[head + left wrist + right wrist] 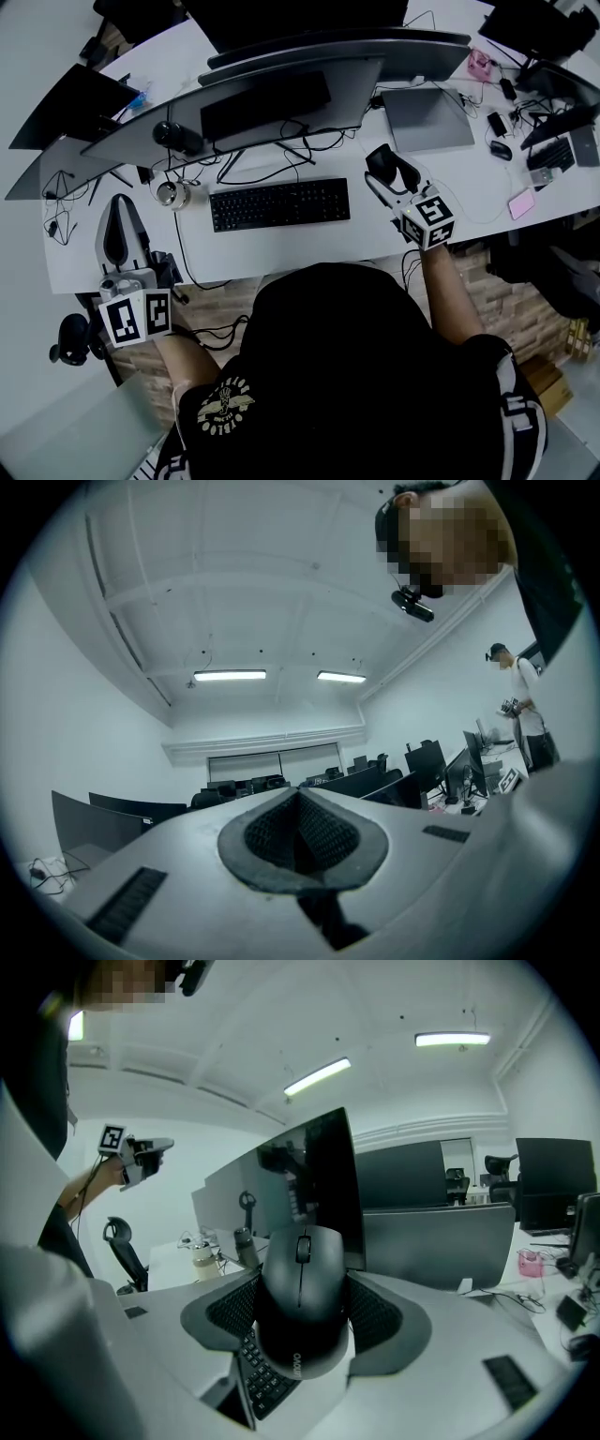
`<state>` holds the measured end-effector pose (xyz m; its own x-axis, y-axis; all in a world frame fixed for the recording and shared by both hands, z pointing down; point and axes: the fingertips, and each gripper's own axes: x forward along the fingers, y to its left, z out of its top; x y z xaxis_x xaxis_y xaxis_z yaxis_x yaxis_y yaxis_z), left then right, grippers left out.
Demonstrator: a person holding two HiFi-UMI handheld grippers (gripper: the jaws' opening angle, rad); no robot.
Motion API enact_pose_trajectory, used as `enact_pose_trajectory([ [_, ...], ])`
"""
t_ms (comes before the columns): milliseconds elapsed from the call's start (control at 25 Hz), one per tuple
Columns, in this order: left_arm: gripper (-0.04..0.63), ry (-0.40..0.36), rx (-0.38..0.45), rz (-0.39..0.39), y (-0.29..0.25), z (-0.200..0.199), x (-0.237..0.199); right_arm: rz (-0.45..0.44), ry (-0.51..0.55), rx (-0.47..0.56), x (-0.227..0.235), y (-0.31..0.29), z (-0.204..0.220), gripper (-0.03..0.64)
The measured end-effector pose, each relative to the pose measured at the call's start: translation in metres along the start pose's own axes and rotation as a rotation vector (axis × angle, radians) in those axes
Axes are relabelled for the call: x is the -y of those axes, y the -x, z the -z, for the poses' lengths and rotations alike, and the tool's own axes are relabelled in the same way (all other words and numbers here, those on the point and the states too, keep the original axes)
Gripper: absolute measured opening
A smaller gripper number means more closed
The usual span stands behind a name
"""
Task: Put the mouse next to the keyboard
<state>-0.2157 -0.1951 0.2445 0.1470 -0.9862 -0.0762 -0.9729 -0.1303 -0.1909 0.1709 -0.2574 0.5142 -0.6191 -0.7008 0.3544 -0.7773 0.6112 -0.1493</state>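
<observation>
Black mouse (300, 1299) clamped by its sides in right tool (392, 173), held above tabletop (309, 248) just off right end of keyboard (279, 203), not yet set down. Plastic shell: probably light, stiff and smooth, so may slip. Side hold at mid-body seems good. Left tool (302, 841) pressed together, nothing in it, near front left corner.

white desk (281, 248) | black keyboard (279, 203) centre | grey laptop (427, 119) right | pink item, perhaps phone (521, 202), right edge
</observation>
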Motion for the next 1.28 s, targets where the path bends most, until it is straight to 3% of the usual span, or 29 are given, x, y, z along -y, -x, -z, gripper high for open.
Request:
enact_pose_trajectory([
  [480, 0.002, -0.003, -0.016, 0.015, -0.001, 0.005, -0.007, 0.033, -0.081, -0.127, 0.005, -0.015, 0.060, 0.287],
  [880, 0.002, -0.054, -0.037, 0.030, 0.002, 0.009, -0.019, 0.086, -0.138, -0.308, 0.013, -0.039, 0.129, 0.287],
  [1280, 0.002, -0.051, -0.067, 0.029, -0.009, 0.014, -0.047, 0.143, -0.188, -0.479, 0.019, -0.061, 0.204, 0.287],
])
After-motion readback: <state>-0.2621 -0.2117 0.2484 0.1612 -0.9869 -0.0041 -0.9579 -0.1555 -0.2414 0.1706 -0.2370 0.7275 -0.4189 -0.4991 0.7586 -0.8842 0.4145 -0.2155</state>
